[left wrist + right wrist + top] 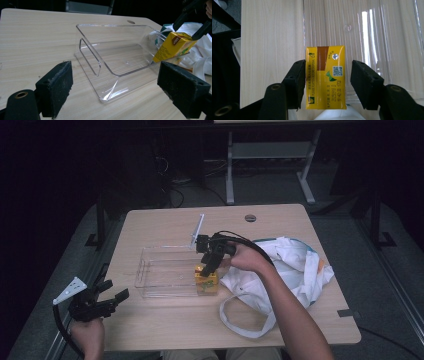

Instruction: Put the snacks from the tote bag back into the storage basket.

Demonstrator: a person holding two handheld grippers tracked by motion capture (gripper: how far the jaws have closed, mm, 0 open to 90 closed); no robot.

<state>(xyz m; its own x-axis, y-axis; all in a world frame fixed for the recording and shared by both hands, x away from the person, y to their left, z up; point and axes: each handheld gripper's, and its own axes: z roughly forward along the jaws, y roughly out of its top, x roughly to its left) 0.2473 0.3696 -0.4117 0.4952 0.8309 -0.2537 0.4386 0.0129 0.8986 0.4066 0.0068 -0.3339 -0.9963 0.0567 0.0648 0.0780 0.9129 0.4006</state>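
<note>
Right gripper [209, 266] points down over the yellow juice carton [206, 281]. In the right gripper view the carton [325, 77] stands between the jaws: one jaw lies against its side or very nearly so, while the other stands off with a clear gap. Jaws apart, then, not pressing on it.

The carton stands in the end of the clear plastic bin [165, 270], directly under the right gripper. From the left gripper view the carton [172, 46] leans slightly against the bin's end wall. The bin's wall [372, 30] rises close around the carton and hems the jaws in on that side; the rest of the bin runs away from the right gripper toward the left one.

Just behind the right gripper, under the hand, a white cloth bag [290, 270] lies crumpled on the table [165, 222], its strap [245, 320] looping toward the near edge.

Left gripper [107, 300] sits well apart from the right one, near the table's corner beyond the bin's far end, jaws wide apart with nothing between them; its pads [58, 85] frame the bin [112, 57].
</note>
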